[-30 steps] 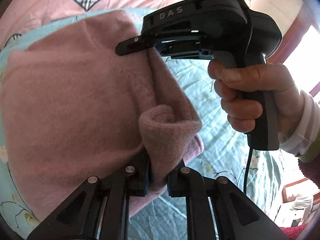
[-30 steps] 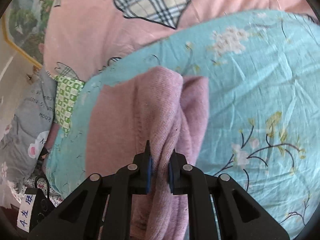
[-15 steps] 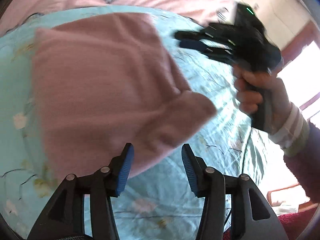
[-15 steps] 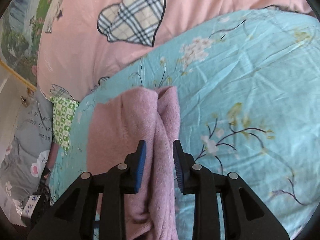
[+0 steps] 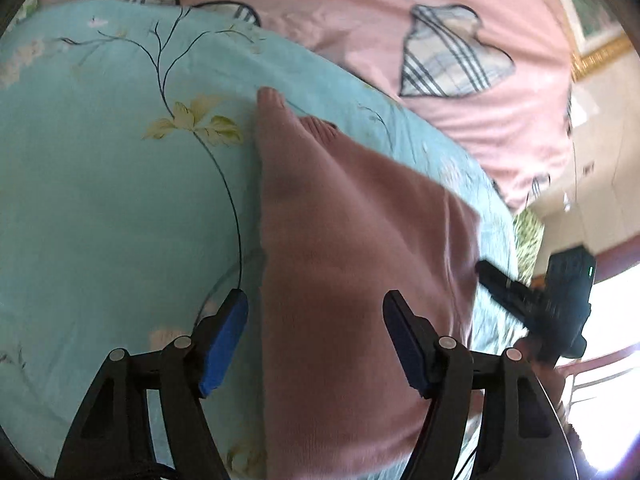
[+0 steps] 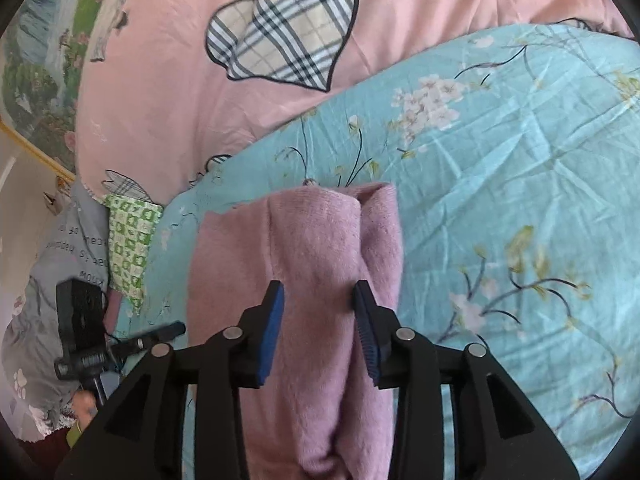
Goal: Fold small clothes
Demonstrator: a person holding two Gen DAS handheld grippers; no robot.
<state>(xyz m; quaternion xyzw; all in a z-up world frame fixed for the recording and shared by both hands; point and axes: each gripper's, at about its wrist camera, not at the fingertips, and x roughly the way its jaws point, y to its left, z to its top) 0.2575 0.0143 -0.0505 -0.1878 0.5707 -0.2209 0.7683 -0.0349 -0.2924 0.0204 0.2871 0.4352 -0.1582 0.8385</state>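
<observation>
A folded pink knit garment (image 5: 352, 248) lies flat on the blue floral quilt (image 5: 112, 208). My left gripper (image 5: 316, 340) is open above the garment's near end, holding nothing. In the right wrist view the same garment (image 6: 316, 248) lies folded lengthwise with a rolled edge on its right. My right gripper (image 6: 320, 320) is open, its blue pads apart over the garment, holding nothing. The right gripper also shows at the right edge of the left wrist view (image 5: 540, 300), beside the garment. The left gripper shows at the lower left of the right wrist view (image 6: 112, 344).
A pink quilt with a plaid heart (image 6: 280, 24) lies beyond the blue quilt (image 6: 500, 200). A green patterned cloth (image 6: 128, 244) and a grey printed cloth (image 6: 44, 280) lie at the left. A bright window (image 5: 608, 360) is at the right.
Both grippers let go of the pink garment and opened wider. The left gripper swung round to a new angle; the right one drew back slightly. The garment now lies flat.
</observation>
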